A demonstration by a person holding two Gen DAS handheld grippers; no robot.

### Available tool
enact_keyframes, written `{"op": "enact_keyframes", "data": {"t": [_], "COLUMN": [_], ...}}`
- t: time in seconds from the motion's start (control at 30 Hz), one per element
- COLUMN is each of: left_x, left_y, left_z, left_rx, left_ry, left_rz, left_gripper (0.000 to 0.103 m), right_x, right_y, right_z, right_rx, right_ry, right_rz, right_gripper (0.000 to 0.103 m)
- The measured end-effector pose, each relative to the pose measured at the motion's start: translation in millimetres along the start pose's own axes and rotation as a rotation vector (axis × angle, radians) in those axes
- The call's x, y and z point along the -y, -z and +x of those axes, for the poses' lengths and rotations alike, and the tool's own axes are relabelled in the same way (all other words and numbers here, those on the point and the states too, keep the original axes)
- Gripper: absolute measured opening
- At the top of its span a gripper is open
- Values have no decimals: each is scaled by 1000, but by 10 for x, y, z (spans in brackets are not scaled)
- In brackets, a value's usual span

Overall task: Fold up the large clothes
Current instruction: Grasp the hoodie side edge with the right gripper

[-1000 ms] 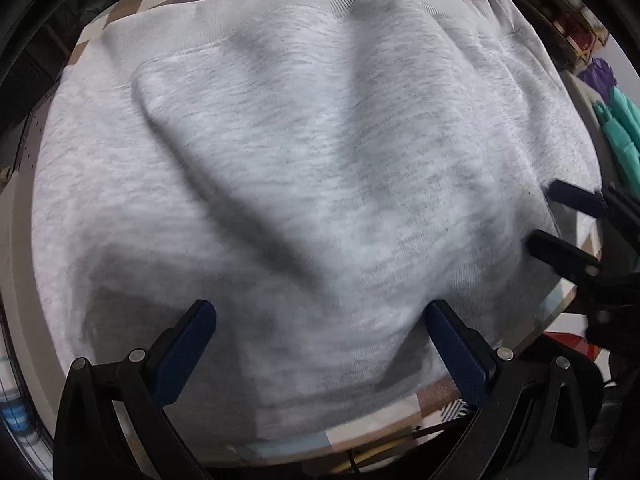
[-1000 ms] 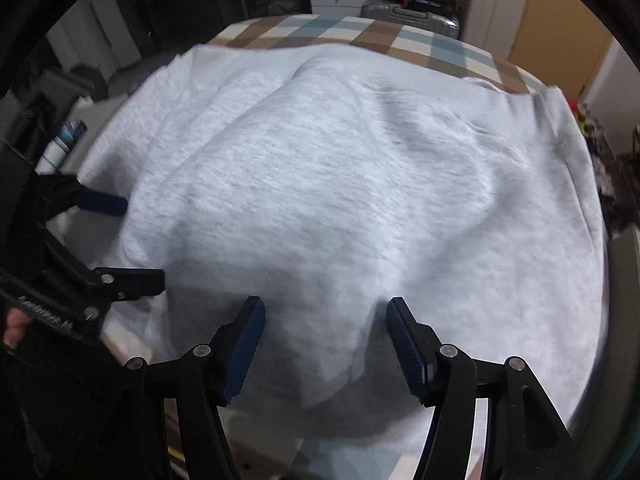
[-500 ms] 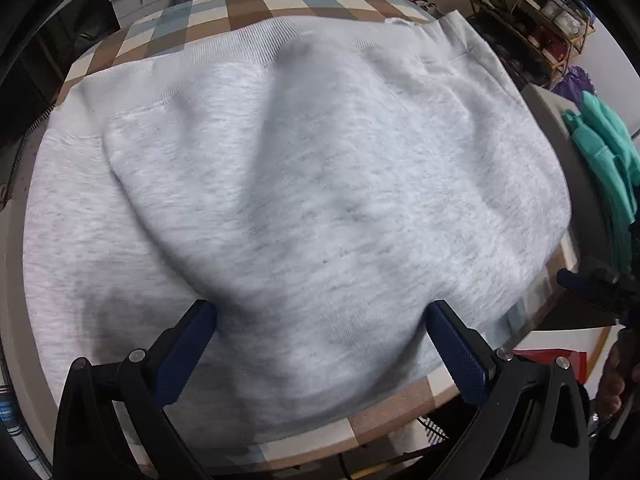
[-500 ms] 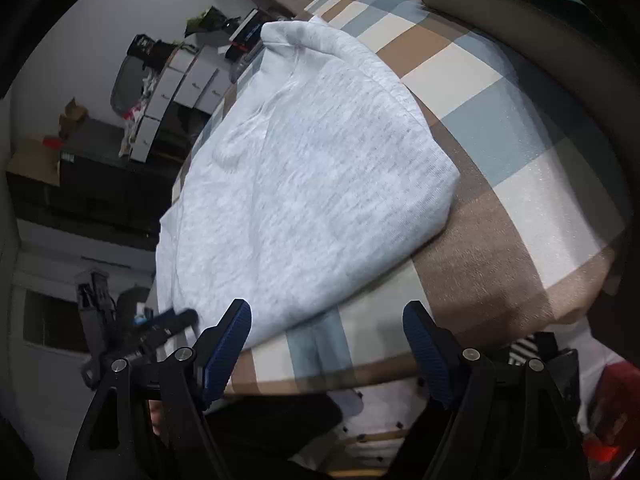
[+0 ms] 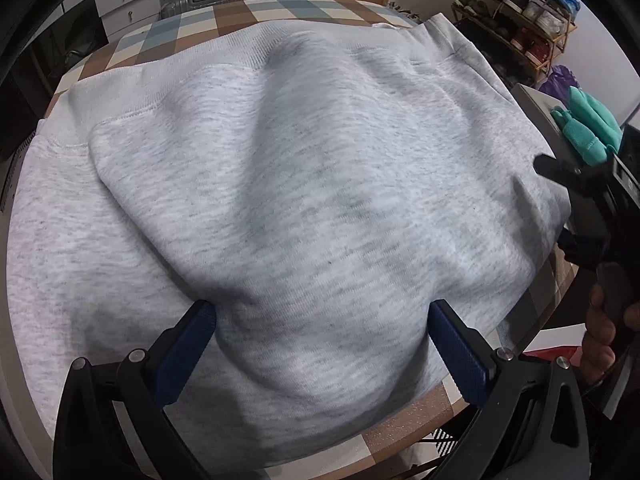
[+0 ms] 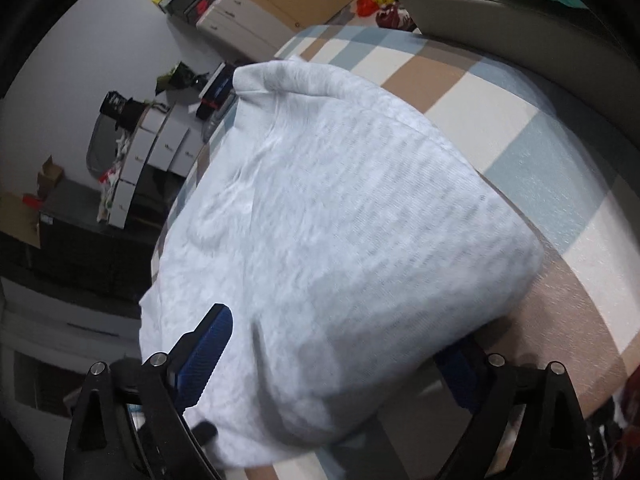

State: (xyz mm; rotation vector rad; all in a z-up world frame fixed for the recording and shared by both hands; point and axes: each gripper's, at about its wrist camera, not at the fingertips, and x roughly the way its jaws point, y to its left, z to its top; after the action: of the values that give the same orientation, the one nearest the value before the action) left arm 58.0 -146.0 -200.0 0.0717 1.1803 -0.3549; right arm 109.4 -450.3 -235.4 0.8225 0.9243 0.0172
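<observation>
The big grey sweatshirt (image 5: 304, 200) lies on the checked counter (image 5: 248, 12) and covers most of it. It is already folded over on itself, so there are two or more layers. It looks thick, soft and floppy. I think it is light for its size, but it will sag and slide if I lift it by one spot only. It will not break. It is not slippery, so my blue pads should hold it well.

I think the best places to grab are the thick edges: the ribbed band (image 5: 168, 64) at the far side, or the rounded fold near me, with both layers pinched at once. Two holds well apart would keep the cloth flat.

My left gripper (image 5: 320, 344) points steeply down at the near fold. Its fingers are wide apart, with a hump of cloth bulging up between them. The pads (image 5: 188, 348) sit at the sides of that hump, and I cannot tell if they squeeze it at all.

My right gripper (image 6: 336, 364) is rolled onto its side at the corner of the sweatshirt, by the counter edge. Its jaws are opening, one finger (image 6: 206, 350) above the folded cloth and the other below it, half hidden. The cloth is between them, but they do not pinch it.
</observation>
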Motion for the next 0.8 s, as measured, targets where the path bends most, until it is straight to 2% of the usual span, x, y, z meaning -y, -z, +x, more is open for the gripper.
{"op": "enact_keyframes", "data": {"t": [0.1, 0.13, 0.17, 0.23, 0.3, 0.43, 0.47, 0.53, 0.57, 0.63, 0.67, 0.7, 0.73, 0.77, 0.8], "left_x": [12, 31, 38, 23, 40, 87, 94, 94, 92, 96, 99, 97, 94, 98, 104], "left_y": [69, 97, 100, 93, 65, 59, 54, 43, 40, 35, 30, 25, 16, 6, 0], "left_z": [-9, -16, -13, -12, 2, 7, 9, 12, 15, 19, 24, 27, 32, 39, 44], "left_rx": [17, 17, 13, 8, 3, 7, 7, 7, 7, 8, 10, 13, 15, 15, 15], "left_ry": [-10, -16, -22, -19, -14, -16, -16, -14, -13, -15, -14, -12, -10, -11, -12], "left_rz": [34, 44, 57, 53, 47, 46, 45, 43, 42, 41, 38, 35, 31, 30, 31], "left_gripper": [102, 102, 102, 102, 102, 102, 102, 102, 102, 102, 102, 102, 102, 102, 102], "right_x": [-133, -213, -275, -392, -408, -89, -54, -49, -32, -21, -21, -5, 25, 29, 50], "right_y": [67, 98, 119, 177, 206, 120, 106, 88, 76, 38, -5, -35, -47, -72, -96], "right_z": [-237, -341, -405, -464, -390, -254, -230, -117, -60, -60, -59, -90, -132, -170, -219], "right_rx": [118, 155, 173, 201, 193, 128, 118, 87, 73, 90, 85, 103, 118, 131, 143], "right_ry": [-93, -167, -204, -229, -126, -47, -37, 71, 99, 103, 105, 102, 91, 84, 62], "right_rz": [-88, -125, -162, -250, -281, -117, -111, -164, -162, -146, -137, -130, -133, -137, -144], "right_gripper": [83, 84, 83, 84, 84, 84, 84, 83, 83, 82, 78, 63, 54, 36, 25]}}
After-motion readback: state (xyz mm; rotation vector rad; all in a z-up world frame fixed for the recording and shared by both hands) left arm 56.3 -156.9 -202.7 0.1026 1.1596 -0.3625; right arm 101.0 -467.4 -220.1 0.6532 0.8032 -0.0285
